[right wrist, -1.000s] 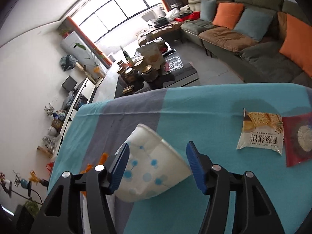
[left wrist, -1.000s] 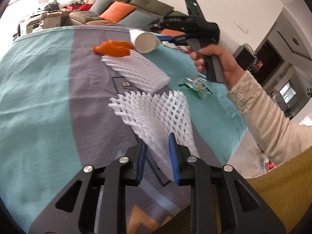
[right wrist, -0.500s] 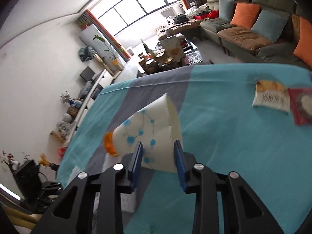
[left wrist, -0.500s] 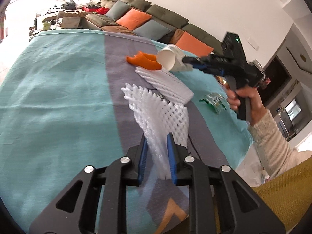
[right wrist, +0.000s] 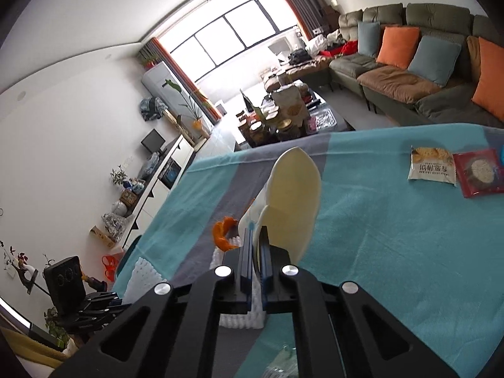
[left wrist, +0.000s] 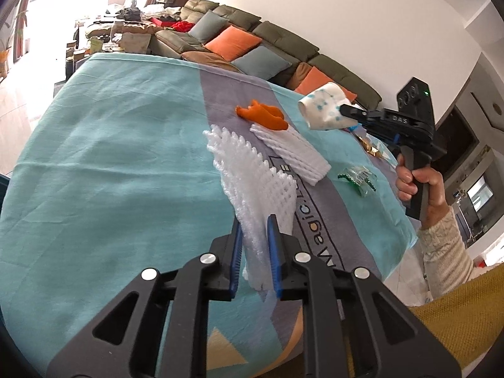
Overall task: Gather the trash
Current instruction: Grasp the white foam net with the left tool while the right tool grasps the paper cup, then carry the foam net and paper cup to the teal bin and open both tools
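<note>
We hold a two-finger gripper in each hand above a desk (left wrist: pixel 104 163) draped in a teal and grey cloth. The left gripper (left wrist: pixel 254 236) has its blue fingers (left wrist: pixel 237 252) pressed onto a white foam fruit net (left wrist: pixel 258 189), gripping its near end; the jaws have just been closing a little further on it. The net rises from the fingers and fans out toward the far side, its outer end hanging over the grey stripe.

The right gripper (right wrist: pixel 255 252) is clamped on a paper cup (right wrist: pixel 293 201) with blue dots, squashed flat between the fingers after the jaws have just been closing hard. In the left wrist view the cup (left wrist: pixel 324 111) hangs clear of the desk, past the far end of a second foam net (left wrist: pixel 293 151) that lies flat on the cloth. An orange peel (left wrist: pixel 264 115) sits touching that net's far end. A crumpled clear and green wrapper (left wrist: pixel 357 178) lies near the right edge of the desk.

In the right wrist view a biscuit packet (right wrist: pixel 433 167) and a red packet (right wrist: pixel 480 173) lie side by side, touching, on the teal part, well apart from the cup.
</note>
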Tool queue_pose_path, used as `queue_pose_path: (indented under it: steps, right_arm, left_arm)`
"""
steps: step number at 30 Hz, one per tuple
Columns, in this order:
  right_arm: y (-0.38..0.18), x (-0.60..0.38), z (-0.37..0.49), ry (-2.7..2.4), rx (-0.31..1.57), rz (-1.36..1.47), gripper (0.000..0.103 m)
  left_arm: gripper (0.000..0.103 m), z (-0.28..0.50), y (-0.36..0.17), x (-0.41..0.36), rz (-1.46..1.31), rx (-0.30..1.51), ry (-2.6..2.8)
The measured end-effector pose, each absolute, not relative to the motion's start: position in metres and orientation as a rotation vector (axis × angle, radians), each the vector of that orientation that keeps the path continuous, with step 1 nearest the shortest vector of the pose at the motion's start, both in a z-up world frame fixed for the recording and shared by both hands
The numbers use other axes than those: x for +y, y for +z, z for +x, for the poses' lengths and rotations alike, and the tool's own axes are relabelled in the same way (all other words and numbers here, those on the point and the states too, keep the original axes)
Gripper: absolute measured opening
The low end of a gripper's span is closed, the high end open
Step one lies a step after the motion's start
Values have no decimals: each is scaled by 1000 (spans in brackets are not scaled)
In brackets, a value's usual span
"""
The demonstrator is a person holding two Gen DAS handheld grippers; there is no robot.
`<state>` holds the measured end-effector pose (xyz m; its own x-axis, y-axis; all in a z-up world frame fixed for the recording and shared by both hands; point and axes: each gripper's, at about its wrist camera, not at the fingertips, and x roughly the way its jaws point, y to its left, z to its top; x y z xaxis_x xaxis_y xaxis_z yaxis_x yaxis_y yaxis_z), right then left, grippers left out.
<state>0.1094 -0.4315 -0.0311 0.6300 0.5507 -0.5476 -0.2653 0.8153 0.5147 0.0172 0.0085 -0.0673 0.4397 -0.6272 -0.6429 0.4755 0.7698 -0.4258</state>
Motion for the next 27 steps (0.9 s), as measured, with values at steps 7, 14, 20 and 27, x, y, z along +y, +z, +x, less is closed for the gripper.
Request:
queue_pose_path:
  steps: [7,14,20,27]
  right_arm:
    - [-17,-413,93,516,711,410,3]
    - [-13,-360,84,607,715,345,3]
    - [-17,-317,84,674,734,288,3]
    - [-21,-274,87,768,764,274,3]
  left_arm:
    - [15,13,-59,22,-193,846,-657]
    - [13,7,-54,39,-199,823,-609]
    - [13,-1,-49,61,-213,799,-563]
    - [13,-13,-41,90,-234,766,-499]
